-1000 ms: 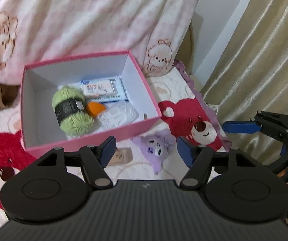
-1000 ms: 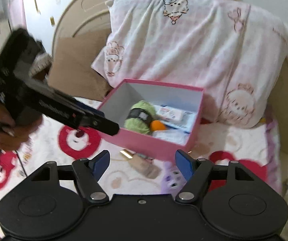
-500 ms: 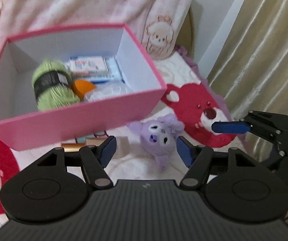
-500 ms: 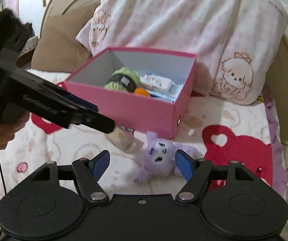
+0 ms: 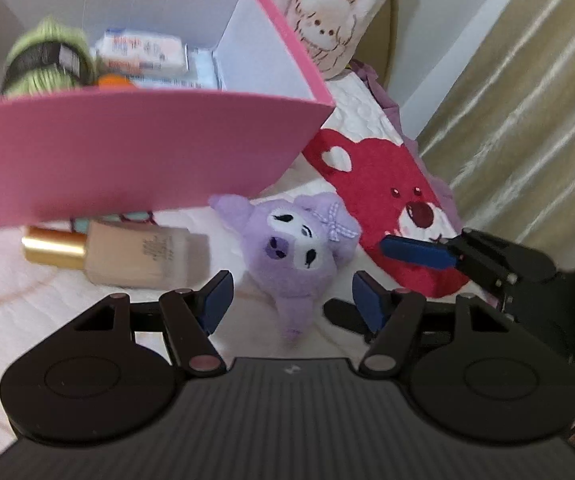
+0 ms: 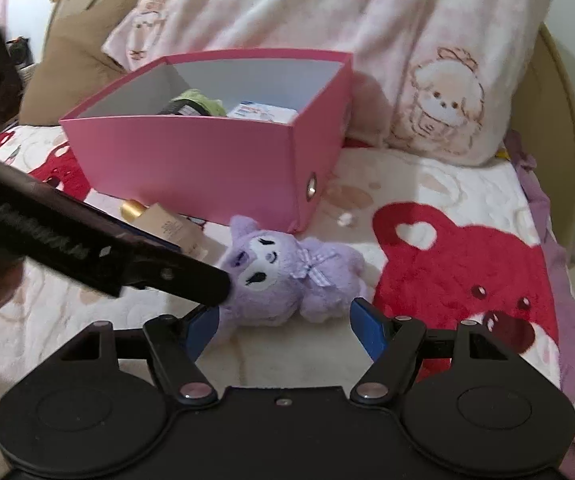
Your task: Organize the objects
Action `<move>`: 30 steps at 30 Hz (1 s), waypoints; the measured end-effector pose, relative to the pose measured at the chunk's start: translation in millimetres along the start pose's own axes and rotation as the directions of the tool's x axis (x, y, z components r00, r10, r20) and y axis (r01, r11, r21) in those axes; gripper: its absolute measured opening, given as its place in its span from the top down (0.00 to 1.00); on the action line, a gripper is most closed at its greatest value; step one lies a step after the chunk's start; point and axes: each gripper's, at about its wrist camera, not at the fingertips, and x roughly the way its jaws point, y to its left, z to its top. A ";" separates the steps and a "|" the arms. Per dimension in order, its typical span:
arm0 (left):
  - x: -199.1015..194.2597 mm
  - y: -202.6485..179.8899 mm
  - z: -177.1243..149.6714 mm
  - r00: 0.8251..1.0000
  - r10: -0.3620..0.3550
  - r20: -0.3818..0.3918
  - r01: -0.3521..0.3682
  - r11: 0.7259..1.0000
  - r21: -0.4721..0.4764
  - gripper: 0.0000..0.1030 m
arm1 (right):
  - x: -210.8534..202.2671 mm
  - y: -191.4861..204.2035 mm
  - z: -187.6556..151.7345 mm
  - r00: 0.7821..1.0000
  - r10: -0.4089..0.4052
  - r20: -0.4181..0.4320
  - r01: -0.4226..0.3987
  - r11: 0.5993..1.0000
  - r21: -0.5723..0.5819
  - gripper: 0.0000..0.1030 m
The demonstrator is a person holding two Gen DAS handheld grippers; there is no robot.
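You reach for purple plush toy [image 5: 295, 252] lying before pink box [image 6: 191, 160]. Left gripper [image 5: 291, 300] and right gripper [image 6: 283, 326] gape, empty. Next: pinch plush, lift into box.

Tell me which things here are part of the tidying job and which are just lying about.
Job:
- purple plush toy
- foundation bottle
- pink box, already holding green yarn and a wipes pack

Lying about:
- pillow
- bear-print blanket
- curtain
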 end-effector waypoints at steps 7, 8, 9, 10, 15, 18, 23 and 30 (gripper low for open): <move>18.3 -4.3 -1.9 0.999 0.028 0.017 -0.028 1.000 0.011 0.38 | 21.7 6.9 -3.2 0.998 -0.052 0.037 0.057 0.990 -0.131 0.13; 22.0 -4.5 -3.1 0.999 0.035 0.016 -0.035 0.999 0.008 0.39 | 23.8 3.4 -3.5 0.998 -0.047 0.039 0.051 0.992 -0.117 0.10; 24.4 -3.7 -3.4 0.999 0.039 0.014 -0.039 0.999 0.002 0.41 | 25.4 -0.8 -3.9 0.999 -0.033 0.040 0.037 0.994 -0.099 0.08; 27.9 -2.7 -4.4 0.999 0.047 0.008 -0.047 0.999 -0.007 0.41 | 26.8 -5.3 -4.9 0.999 -0.017 0.041 0.021 0.997 -0.079 0.07; 34.9 1.7 -8.3 0.999 0.040 0.035 -0.039 0.999 -0.032 0.41 | 38.3 -24.0 -11.7 0.997 0.067 0.035 -0.069 0.996 0.059 0.02; 33.1 -0.7 -8.0 0.998 0.032 0.058 -0.030 0.999 -0.026 0.44 | 36.9 -21.2 -12.8 0.995 0.077 0.058 -0.081 0.995 0.055 0.02; 26.0 -2.8 -8.4 0.998 0.042 0.055 -0.042 0.999 0.004 0.50 | 25.7 -0.1 -8.6 0.996 0.072 0.046 -0.070 0.996 -0.050 0.02; 3.2 14.2 -10.5 1.000 -0.001 0.016 0.002 0.998 -0.066 0.49 | -10.5 35.4 -7.2 0.993 0.115 -0.018 -0.116 0.972 -0.204 0.02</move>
